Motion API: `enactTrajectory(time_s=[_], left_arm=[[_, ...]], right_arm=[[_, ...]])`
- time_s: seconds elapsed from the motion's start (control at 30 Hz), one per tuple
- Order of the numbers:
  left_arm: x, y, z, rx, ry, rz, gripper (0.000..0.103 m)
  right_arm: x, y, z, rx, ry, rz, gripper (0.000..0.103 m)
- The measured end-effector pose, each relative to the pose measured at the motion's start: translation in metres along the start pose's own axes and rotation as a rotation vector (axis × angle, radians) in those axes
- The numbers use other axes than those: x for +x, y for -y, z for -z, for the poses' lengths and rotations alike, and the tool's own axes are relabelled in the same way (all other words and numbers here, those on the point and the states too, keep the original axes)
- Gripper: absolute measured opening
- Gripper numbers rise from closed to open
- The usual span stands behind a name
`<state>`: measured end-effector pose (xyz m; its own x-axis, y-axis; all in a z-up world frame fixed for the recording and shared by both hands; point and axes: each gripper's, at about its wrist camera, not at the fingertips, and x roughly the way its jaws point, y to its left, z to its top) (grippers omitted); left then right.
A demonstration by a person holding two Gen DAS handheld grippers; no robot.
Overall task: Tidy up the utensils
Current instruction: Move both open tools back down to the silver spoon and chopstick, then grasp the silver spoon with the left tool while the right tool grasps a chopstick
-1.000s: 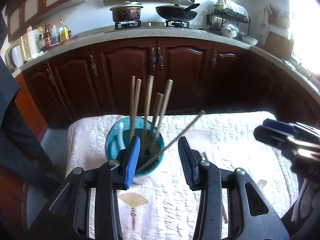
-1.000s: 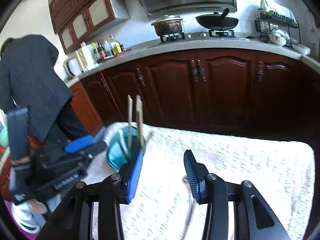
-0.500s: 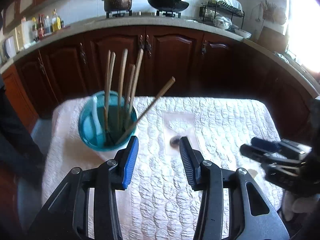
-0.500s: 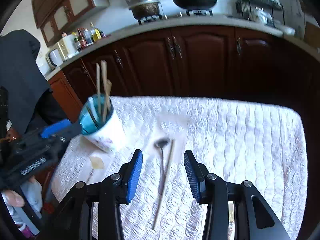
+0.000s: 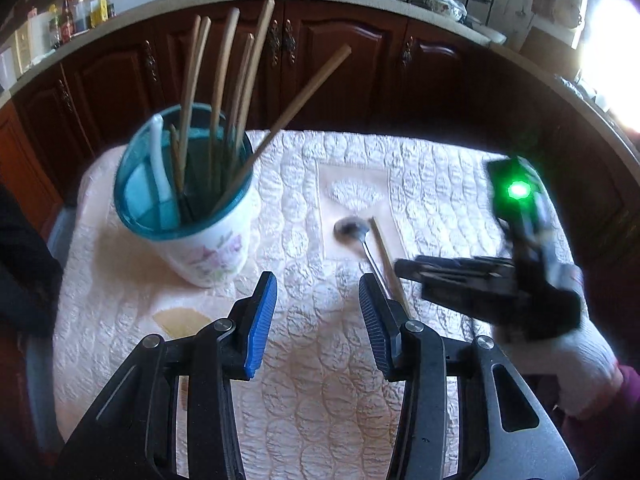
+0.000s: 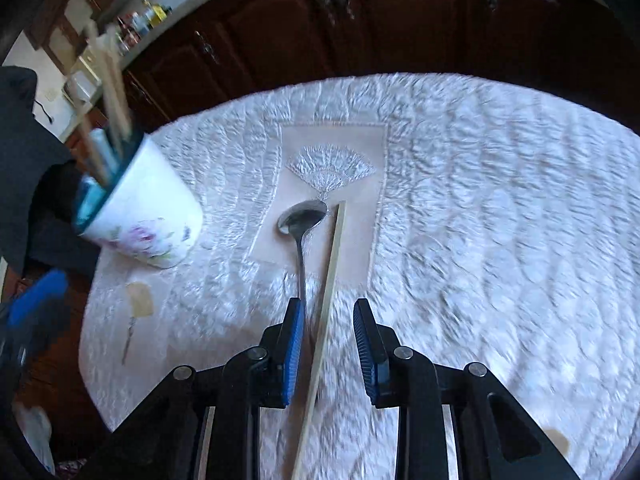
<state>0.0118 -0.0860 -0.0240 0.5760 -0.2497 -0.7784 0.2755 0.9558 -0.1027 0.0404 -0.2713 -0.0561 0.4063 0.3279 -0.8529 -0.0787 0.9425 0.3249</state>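
Note:
A white flowered cup with a blue inside (image 5: 208, 240) stands at the table's left and holds several wooden chopsticks (image 5: 218, 92) and a white spoon. It also shows in the right wrist view (image 6: 148, 220). A metal spoon (image 6: 302, 220) and a single chopstick (image 6: 330, 280) lie side by side on the quilted cloth. My right gripper (image 6: 326, 344) is open, low over their near ends, with the chopstick between its jaws. My left gripper (image 5: 318, 320) is open and empty, hovering right of the cup. The spoon (image 5: 352, 230) lies ahead of it.
The white quilted cloth (image 6: 500, 200) covers the small table. Dark wooden cabinets (image 5: 360, 60) and a counter stand behind it. A person in dark clothes (image 6: 24, 152) is at the left edge.
Both grippers have pulled back from the cup and tilted down. The right gripper has dropped over the spoon and chopstick. Its jaws stay open.

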Motion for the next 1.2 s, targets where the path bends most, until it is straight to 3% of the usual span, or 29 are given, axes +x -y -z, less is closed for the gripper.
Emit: enactTrajectory(time_s=[0.03,0.07,0.1,0.17,0.23,0.4,0.47,0.57,0.77,0.8,0.83,0.9,1.2], left_arm=[[0.004,0.001,0.001,-0.001,-0.007,0.005,0.042],[0.007,0.002,0.002,0.0,-0.012,0.008,0.042],[0.012,0.003,0.002,0.001,-0.021,0.014,0.042],[0.022,0.005,0.002,-0.003,-0.034,0.028,0.042],[0.035,0.008,0.0,-0.007,-0.054,0.045,0.042],[0.077,0.019,-0.014,-0.04,-0.1,0.091,0.042],[0.092,0.024,-0.02,-0.048,-0.102,0.084,0.042],[0.115,0.032,-0.027,-0.053,-0.12,0.063,0.042],[0.151,0.043,-0.034,-0.051,-0.178,0.05,0.042],[0.156,0.045,-0.034,-0.053,-0.187,0.057,0.039],[0.159,0.045,-0.034,-0.059,-0.19,0.067,0.023],[0.166,0.047,-0.034,-0.063,-0.2,0.086,0.006],[0.126,0.036,-0.01,-0.002,-0.255,0.196,0.002]], right_arm=[[0.007,0.0,-0.002,0.008,-0.013,-0.002,0.026],[0.015,0.002,-0.004,0.018,-0.03,-0.012,0.022],[0.021,0.005,-0.004,0.023,-0.038,-0.008,0.01],[0.022,0.013,0.0,0.053,-0.03,0.009,0.005],[0.015,0.024,0.007,0.084,-0.021,-0.012,0.005],[-0.008,0.056,0.031,0.106,-0.024,0.046,0.005],[-0.014,0.066,0.037,0.122,-0.022,0.044,0.006],[-0.02,0.08,0.04,0.159,-0.02,0.027,0.019],[-0.04,0.098,0.046,0.161,-0.008,-0.006,0.02],[-0.04,0.1,0.046,0.163,-0.009,-0.01,0.02],[-0.037,0.097,0.043,0.164,-0.01,-0.012,0.02],[-0.035,0.095,0.044,0.161,-0.014,-0.017,0.02],[-0.029,0.091,0.043,0.156,-0.013,-0.021,0.02]])
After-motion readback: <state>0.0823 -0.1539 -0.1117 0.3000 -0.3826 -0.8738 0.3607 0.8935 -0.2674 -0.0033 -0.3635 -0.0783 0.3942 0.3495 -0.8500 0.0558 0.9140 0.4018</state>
